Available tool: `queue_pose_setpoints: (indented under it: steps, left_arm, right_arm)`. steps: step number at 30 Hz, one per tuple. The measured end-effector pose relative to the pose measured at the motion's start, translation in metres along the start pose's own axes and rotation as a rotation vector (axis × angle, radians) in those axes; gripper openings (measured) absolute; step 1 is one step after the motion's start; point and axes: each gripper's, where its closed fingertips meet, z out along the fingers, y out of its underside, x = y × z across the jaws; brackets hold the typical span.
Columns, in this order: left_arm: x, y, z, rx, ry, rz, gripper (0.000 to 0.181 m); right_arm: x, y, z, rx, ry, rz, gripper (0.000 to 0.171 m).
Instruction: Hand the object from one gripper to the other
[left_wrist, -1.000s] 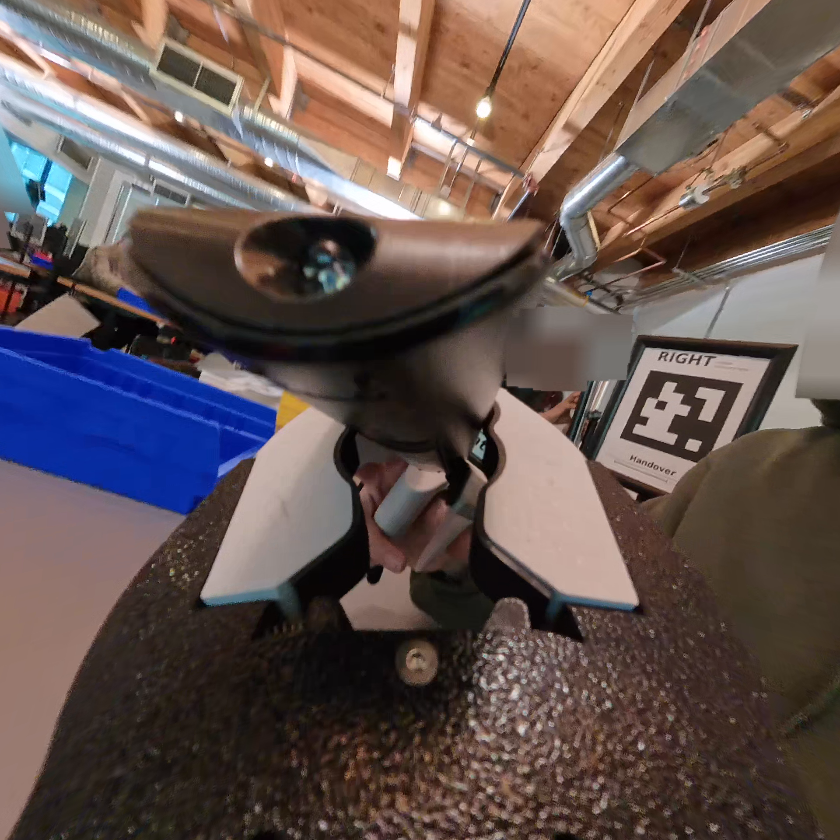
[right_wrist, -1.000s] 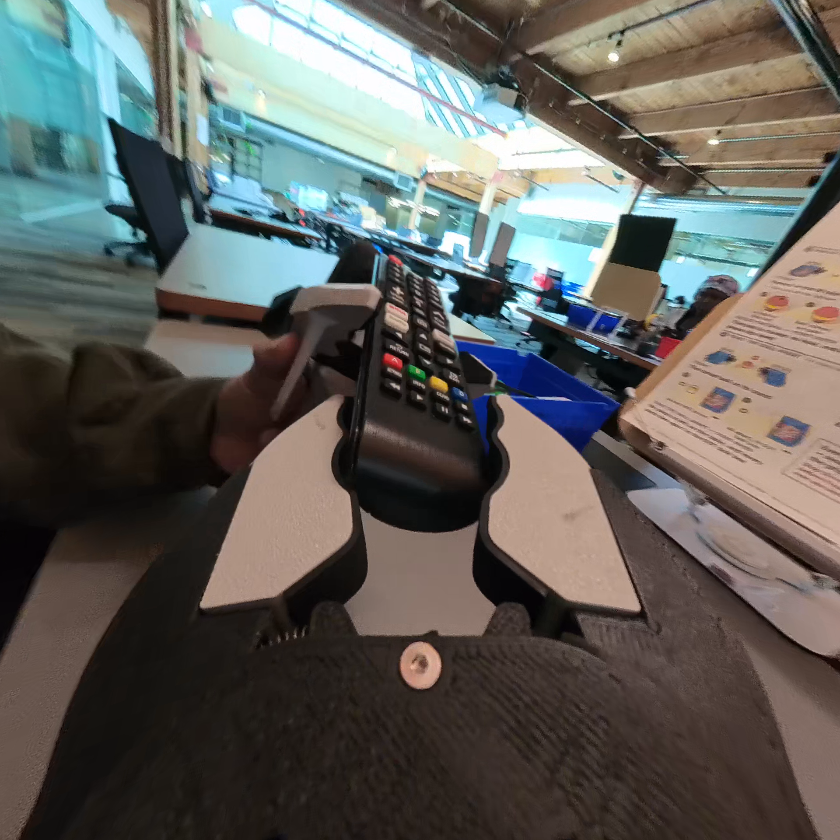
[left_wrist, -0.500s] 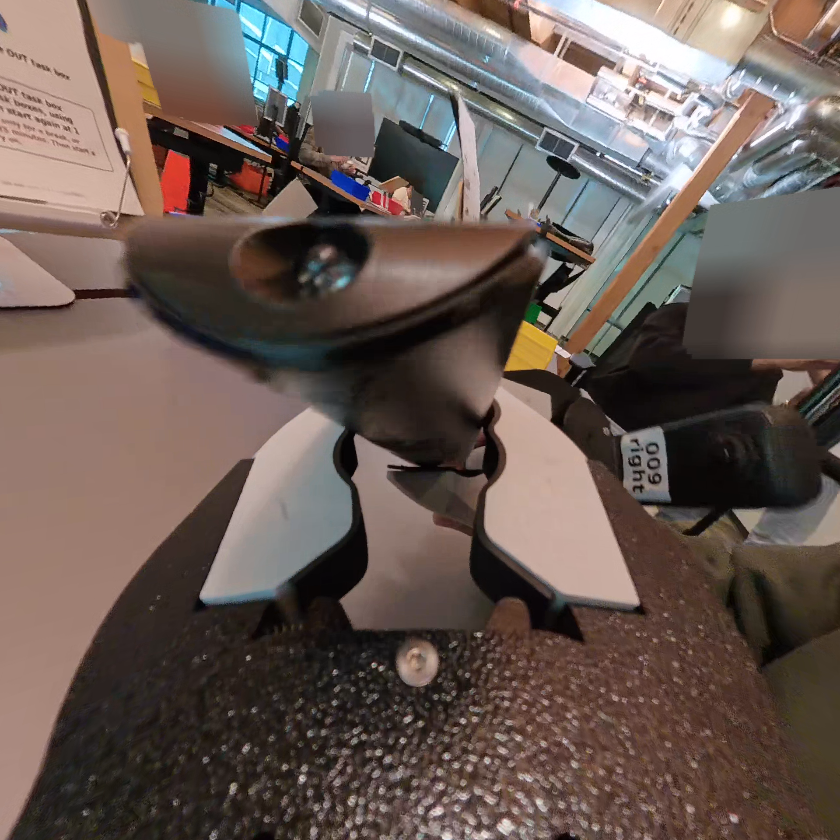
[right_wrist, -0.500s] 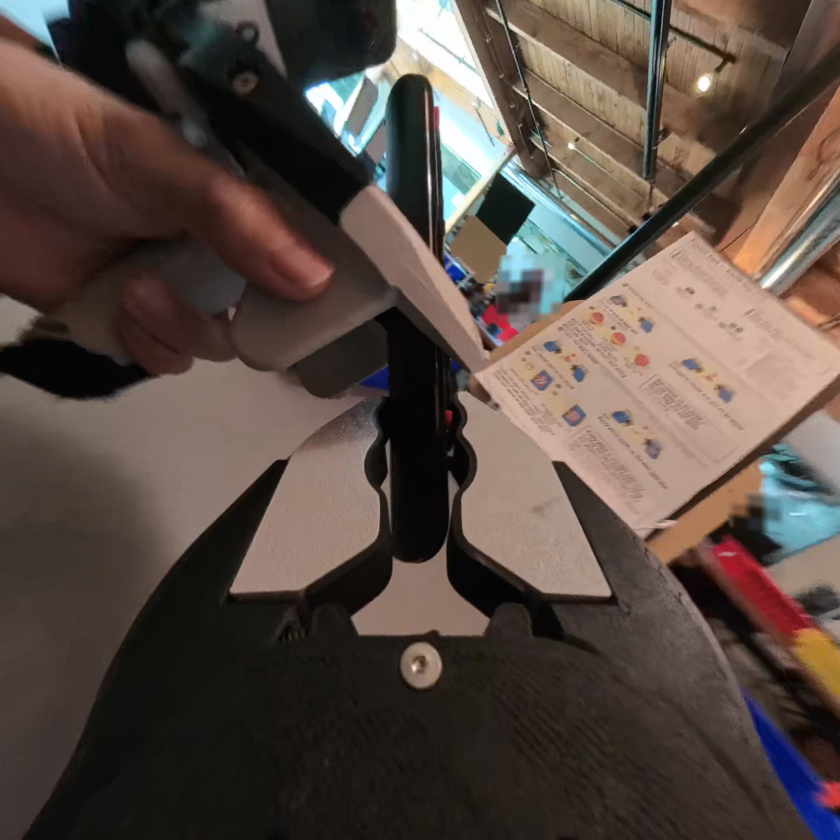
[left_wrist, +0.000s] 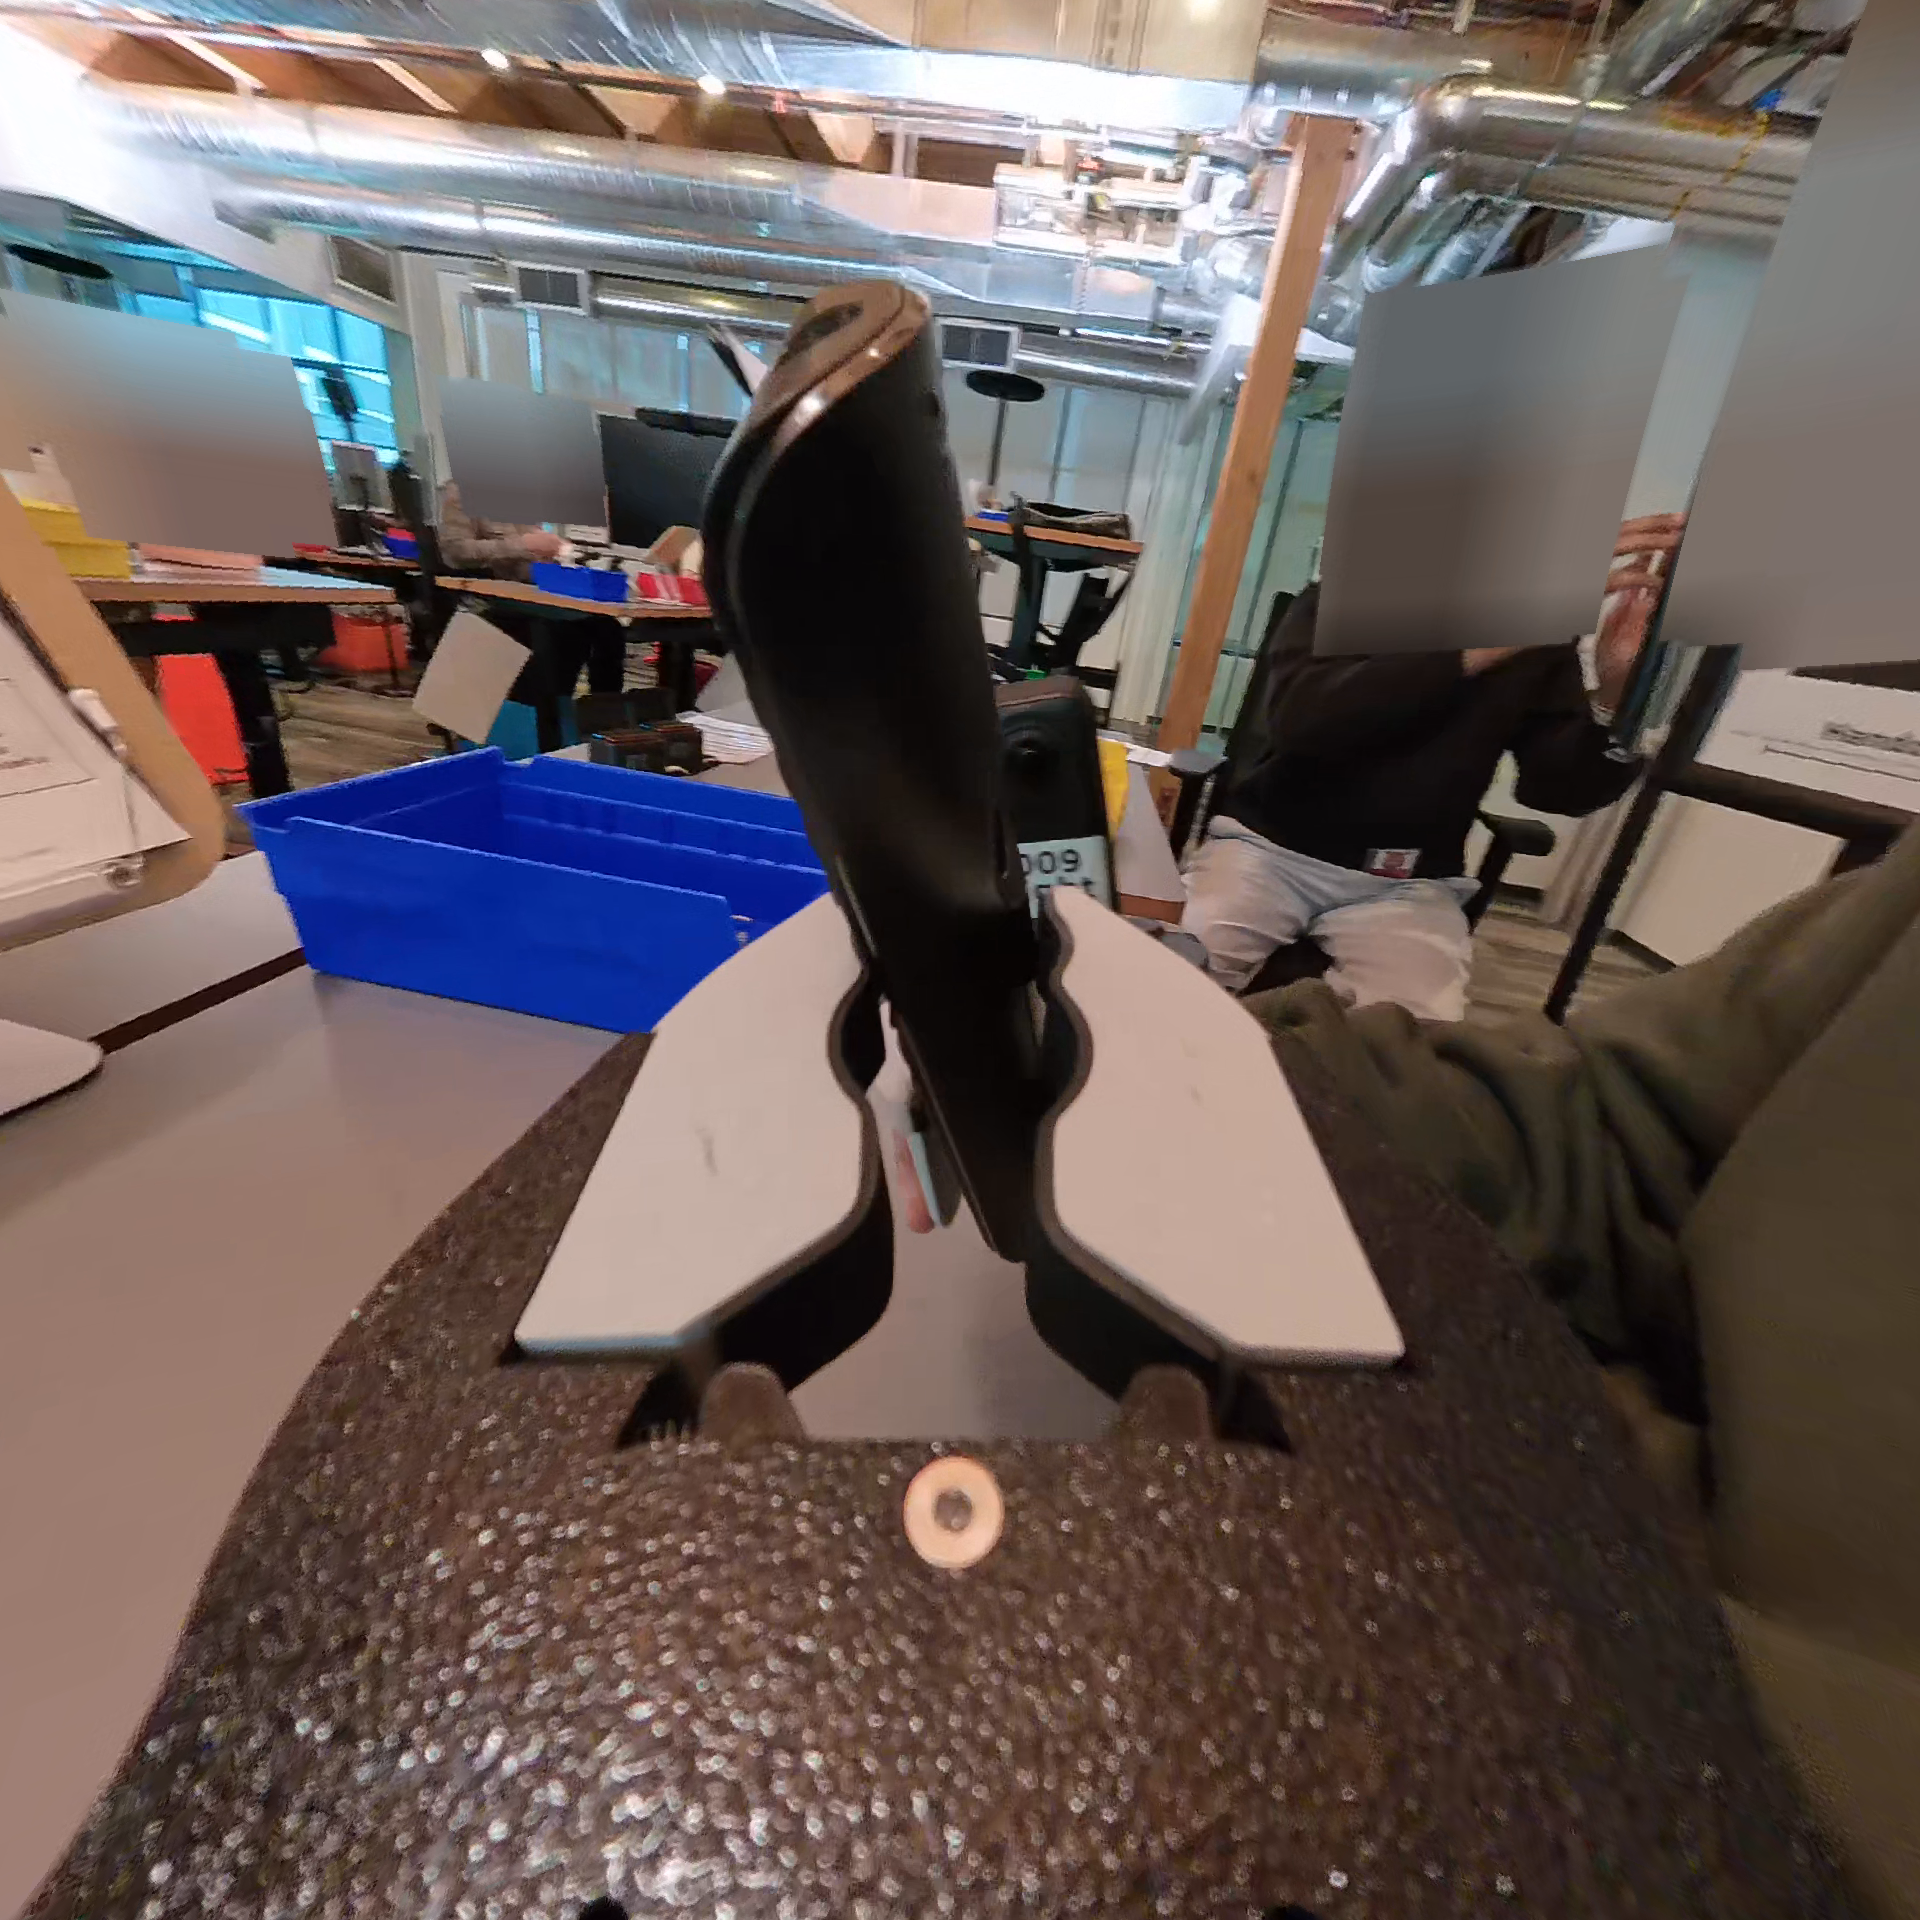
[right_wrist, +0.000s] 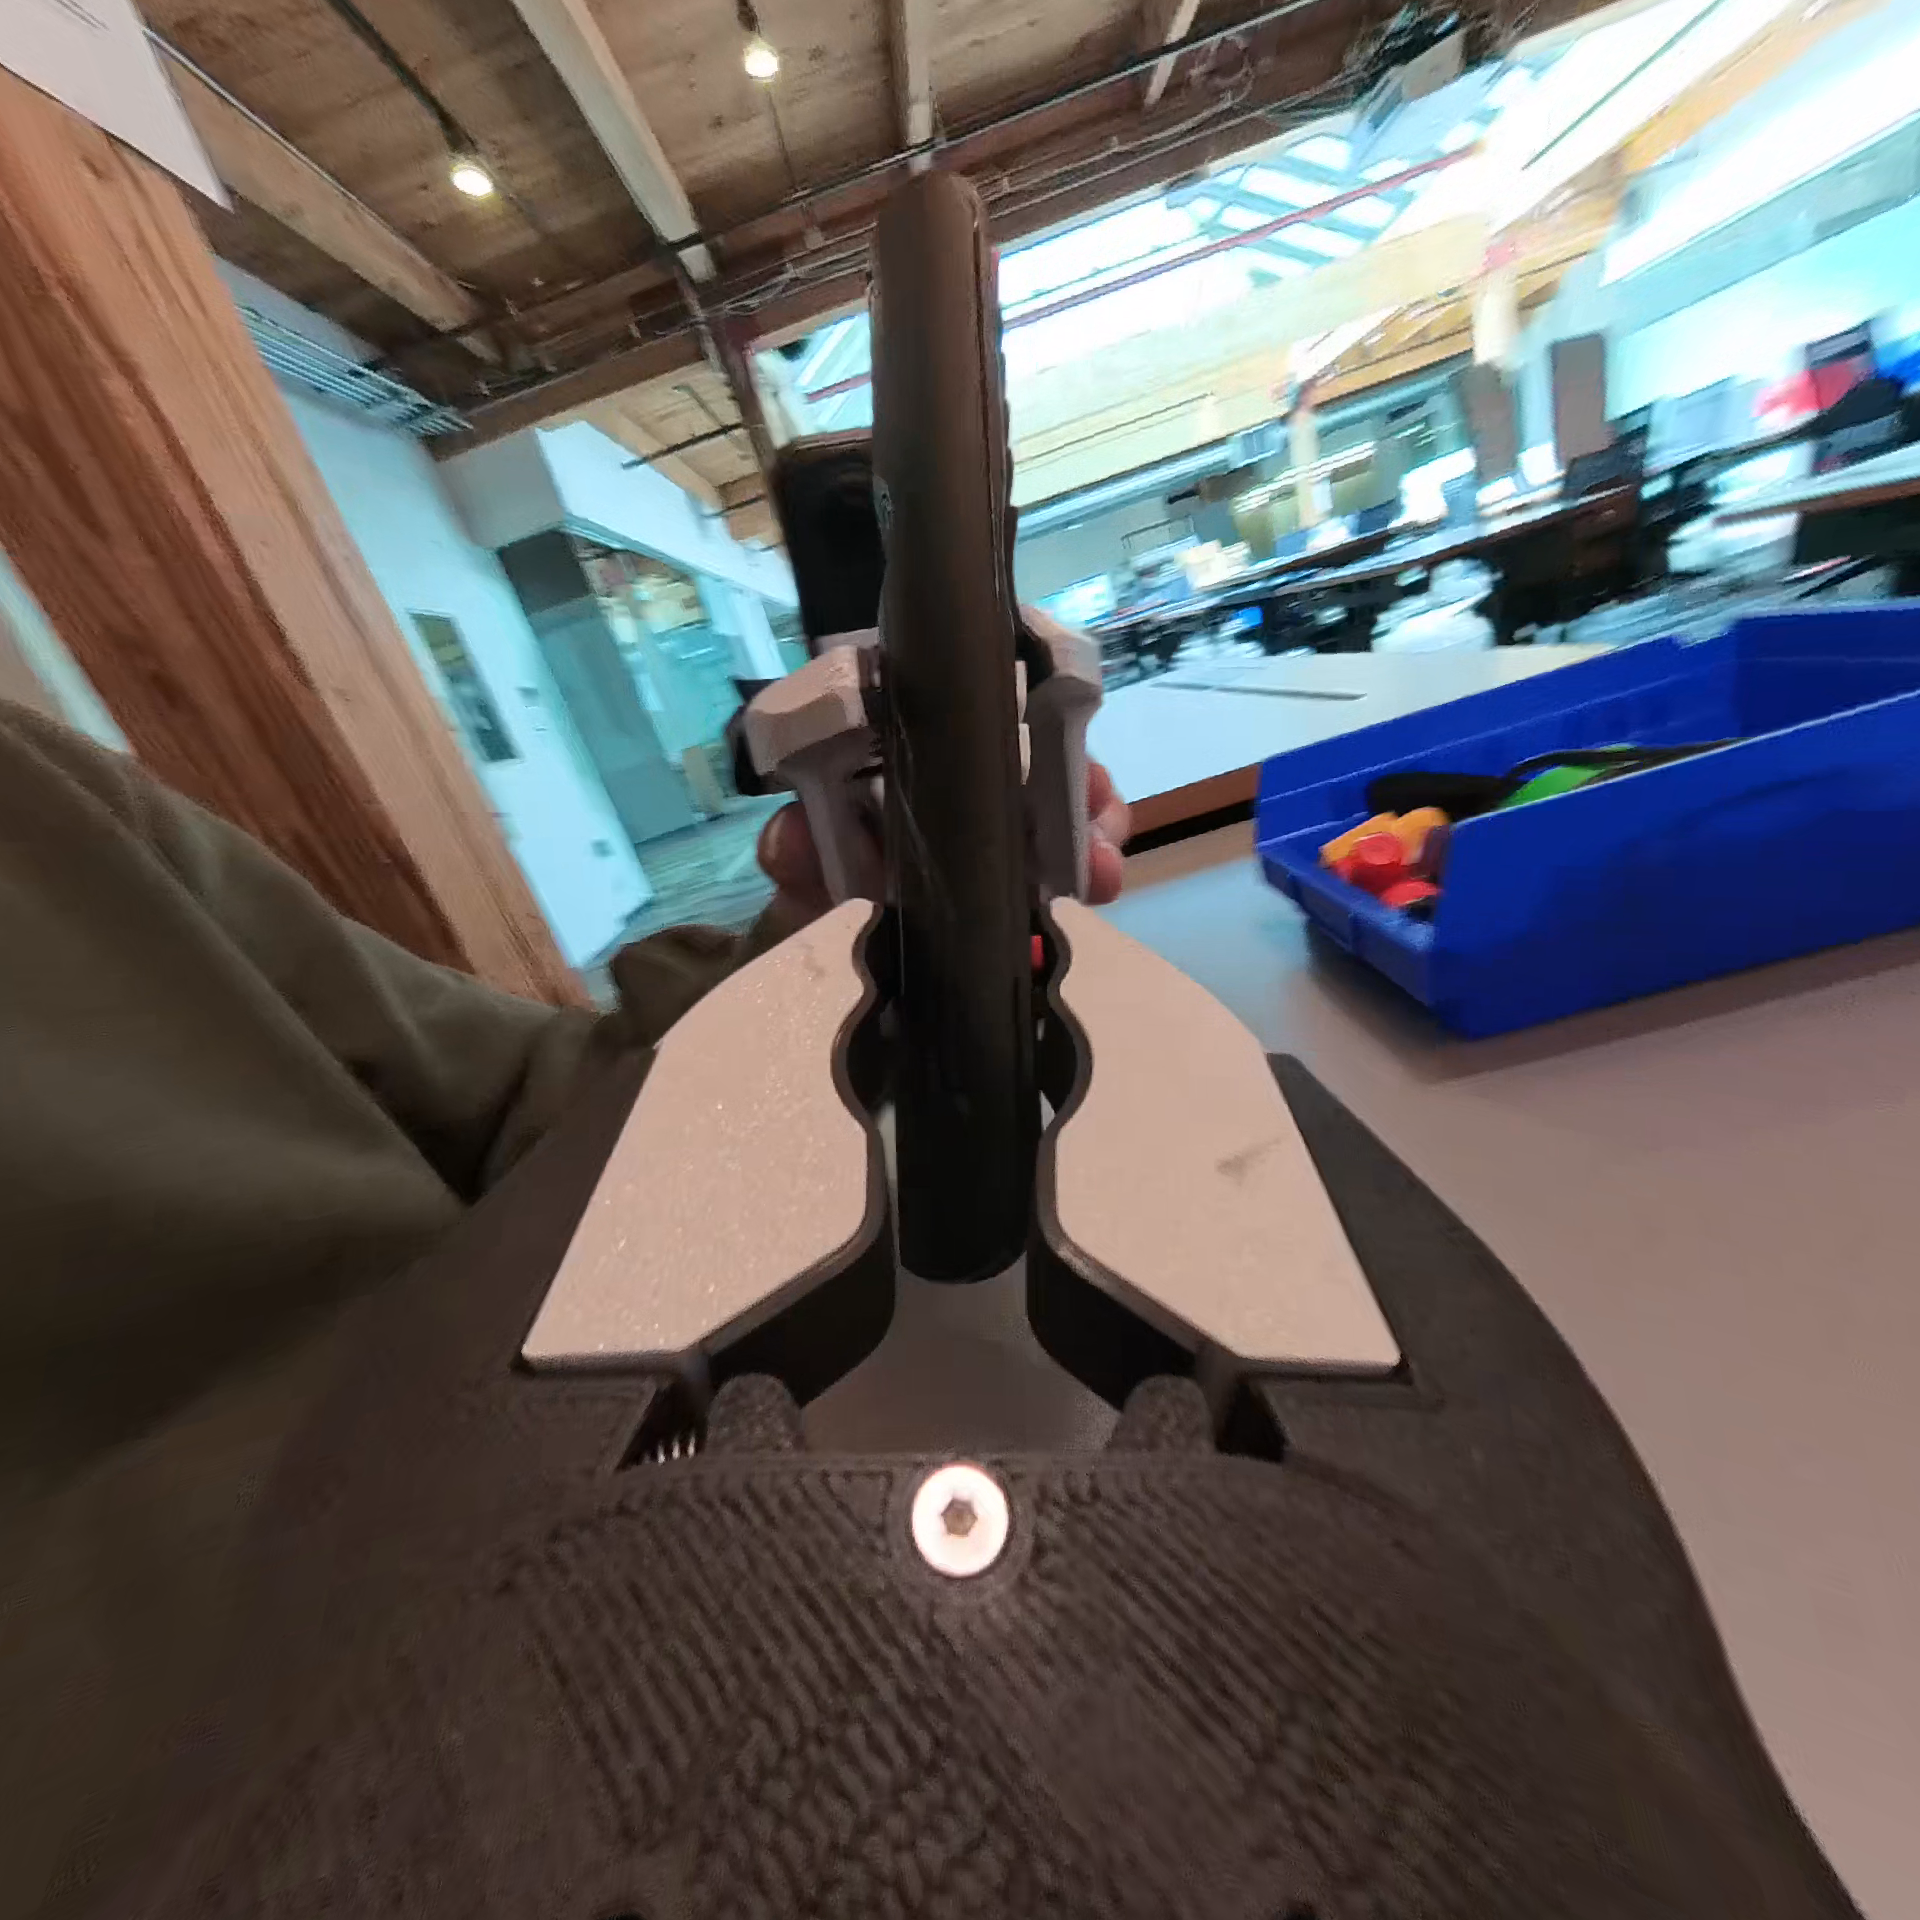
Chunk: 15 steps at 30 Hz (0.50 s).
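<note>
Left wrist view: the left gripper (left_wrist: 956, 997) is clamped on a black remote control (left_wrist: 873, 727), which stands nearly upright between its fingers, back facing the camera and top leaning slightly left. Behind the remote, part of the right gripper (left_wrist: 1049, 810) shows. A blue bin (left_wrist: 499, 894) sits on the grey table (left_wrist: 208, 1195) to the left.

Right wrist view: the right gripper (right_wrist: 961, 987) is likewise clenched on the remote control (right_wrist: 945, 623), seen edge-on and upright. Higher up the remote, the left gripper (right_wrist: 935, 717) grips it from both sides, with a hand (right_wrist: 790, 862) behind. A second blue bin (right_wrist: 1621, 831) holding coloured items rests on the table (right_wrist: 1558, 1195) to the right. An olive sleeve (right_wrist: 208, 1039) fills the left side.
</note>
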Motion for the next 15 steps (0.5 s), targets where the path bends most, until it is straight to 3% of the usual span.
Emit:
queue_pose_setpoints:
  steps: [3, 6, 11, 15]
  left_arm:
    - [-0.021, 0.001, 0.001, 0.009, -0.160, -0.039, 0.025]
    - [-0.042, 0.009, -0.002, 0.012, -0.363, -0.138, 0.024]
    - [-0.034, 0.021, 0.013, 0.004, -0.508, -0.087, 0.024]
    - [-0.030, 0.021, 0.014, 0.004, -0.544, -0.043, 0.024]
  right_arm:
    - [0.032, -0.002, -0.011, -0.027, 0.292, -0.266, 0.047]
    - [0.050, 0.006, -0.018, -0.195, 0.528, -0.638, 0.064]
    - [0.062, 0.013, -0.015, -0.345, 0.728, -0.930, 0.060]
    - [0.064, 0.011, -0.018, -0.372, 0.784, -0.959, 0.057]
